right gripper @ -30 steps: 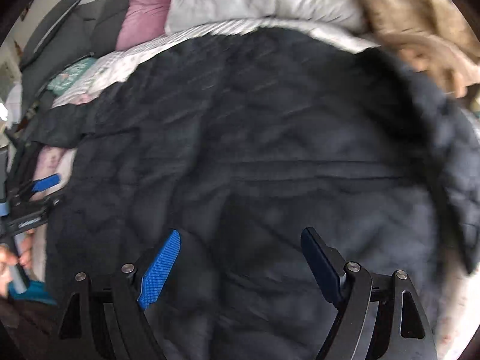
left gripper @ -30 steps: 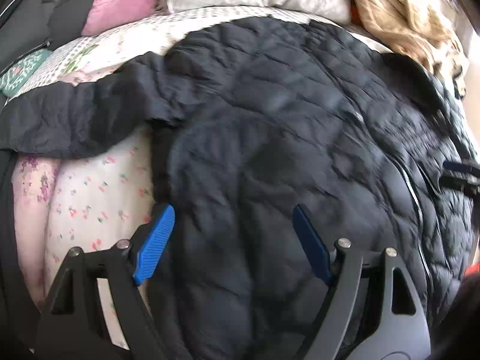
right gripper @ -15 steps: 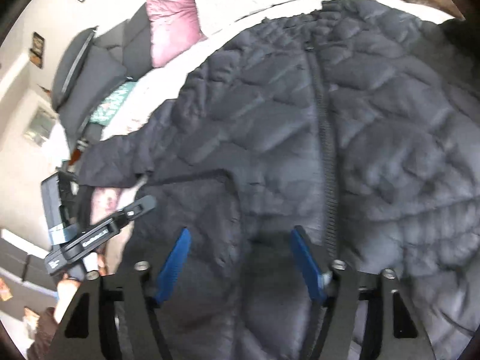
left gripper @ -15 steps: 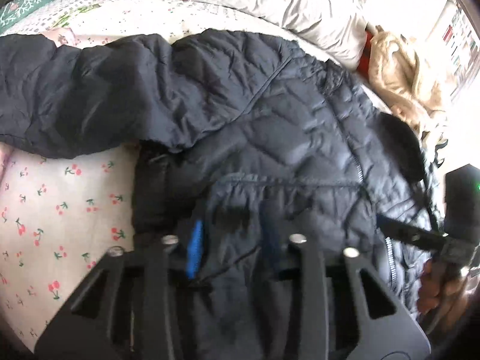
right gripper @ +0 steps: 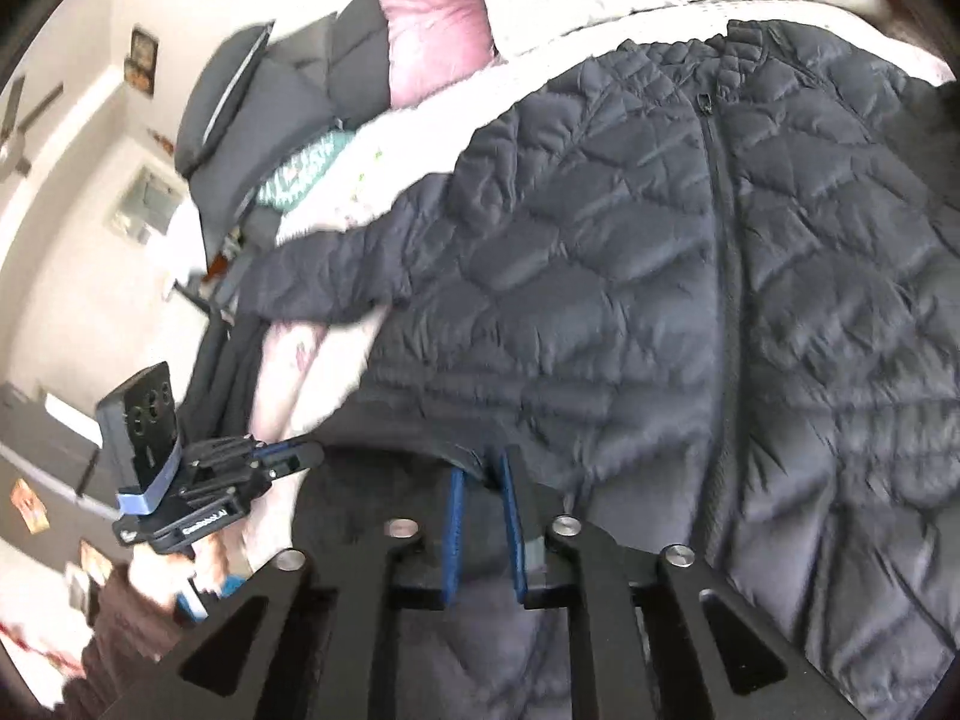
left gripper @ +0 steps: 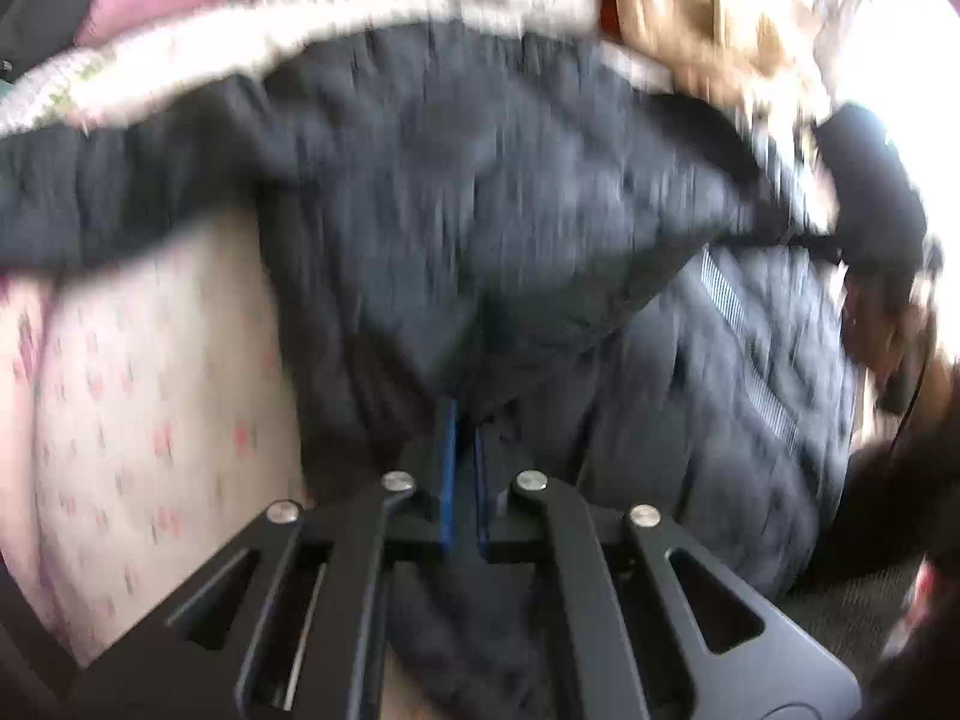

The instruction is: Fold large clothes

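Jacket [right gripper: 630,276]: lying spread on the bed [left gripper: 150,396], zipper [right gripper: 729,276] running up its middle; pink pillow [right gripper: 432,18] sitting beyond its collar.
Left gripper [left gripper: 463,420]: pinching the jacket hem, blue pads nearly meeting on a bunch of fabric; view blurring.
Right gripper [right gripper: 482,480]: clamping the hem left of the zipper, pads sitting narrowly apart with fabric between.

White lettering marks the left gripper [right gripper: 288,461] body, left of the right gripper's fingers; too blurred to read.
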A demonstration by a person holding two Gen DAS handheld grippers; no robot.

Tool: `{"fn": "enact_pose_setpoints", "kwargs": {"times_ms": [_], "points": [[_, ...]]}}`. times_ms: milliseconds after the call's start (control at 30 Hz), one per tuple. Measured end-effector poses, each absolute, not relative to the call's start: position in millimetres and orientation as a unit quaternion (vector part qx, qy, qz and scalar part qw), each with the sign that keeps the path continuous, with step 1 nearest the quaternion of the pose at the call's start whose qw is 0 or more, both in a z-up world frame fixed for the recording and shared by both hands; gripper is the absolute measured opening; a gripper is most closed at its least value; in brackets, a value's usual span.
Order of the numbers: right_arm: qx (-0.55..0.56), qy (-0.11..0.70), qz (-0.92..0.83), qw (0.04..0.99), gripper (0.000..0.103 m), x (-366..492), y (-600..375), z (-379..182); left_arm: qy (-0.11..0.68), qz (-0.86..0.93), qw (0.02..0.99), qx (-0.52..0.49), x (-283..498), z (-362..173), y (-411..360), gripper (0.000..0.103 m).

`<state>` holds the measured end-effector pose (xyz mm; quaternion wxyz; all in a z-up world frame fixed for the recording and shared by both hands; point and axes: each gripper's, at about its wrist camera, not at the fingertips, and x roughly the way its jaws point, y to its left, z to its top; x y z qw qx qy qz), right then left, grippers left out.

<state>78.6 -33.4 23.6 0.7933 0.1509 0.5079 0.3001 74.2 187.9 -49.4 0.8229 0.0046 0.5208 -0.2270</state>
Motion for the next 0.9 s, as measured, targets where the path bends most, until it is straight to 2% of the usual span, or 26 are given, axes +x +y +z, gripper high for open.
{"fn": "enact_pose_setpoints", "kwargs": {"times_ms": [33,67,100,133,167,200,267,333,400,600,667,767,900], "points": [[0.148,0.513,0.303,0.789,0.058,74.7,-34.3,23.9,0.535,-0.225,0.814,0.014,69.7,-54.9,190.7,0.006],[0.141,0.517,0.301,0.788,0.068,68.2,-35.6,25.1,0.55,-0.225,0.804,0.018,66.3,-59.2,194.1,0.007],[0.134,0.513,0.296,0.795,0.072,63.5,-36.5,28.2,0.561,-0.223,0.797,0.017,63.4,-60.2,198.9,0.012],[0.128,0.508,0.292,0.8,0.072,60.4,-36.4,29.6,0.559,-0.223,0.799,0.01,60.0,-55.6,204.7,0.016],[0.12,0.499,0.286,0.809,0.072,56.1,-36.2,34.7,0.549,-0.222,0.806,0.003,58.1,-48.6,209.5,0.03],[0.119,0.492,0.283,0.815,0.072,54.7,-35.4,37.7,0.532,-0.217,0.819,-0.006,55.9,-39.4,214.6,0.049],[0.117,0.478,0.272,0.827,0.072,54.4,-32.3,43.9,0.486,-0.2,0.85,-0.035,55.6,-20.4,223.0,0.068],[0.107,0.469,0.26,0.837,0.072,57.7,-23.6,43.9,0.456,-0.194,0.866,-0.072,61.5,-9.5,223.2,0.068],[0.091,0.473,0.25,0.84,0.072,63.1,-11.2,36.8,0.46,-0.185,0.865,-0.081,72.6,-13.0,213.6,0.069],[0.004,0.544,0.204,0.814,0.072,72.0,28.5,-15.7,0.542,-0.153,0.826,0.01,93.0,-73.6,155.3,0.07],[-0.036,0.566,0.185,0.803,0.072,66.8,36.8,-30.9,0.54,-0.15,0.828,0.019,90.5,-77.5,151.3,0.072],[-0.069,0.569,0.187,0.798,0.073,54.5,42.9,-27.3,0.544,-0.139,0.827,0.001,92.4,-67.5,160.9,0.072],[-0.009,0.574,0.205,0.793,0.073,50.3,30.6,-12.4,0.509,-0.074,0.858,-0.013,102.5,-23.4,195.2,0.072]]}}
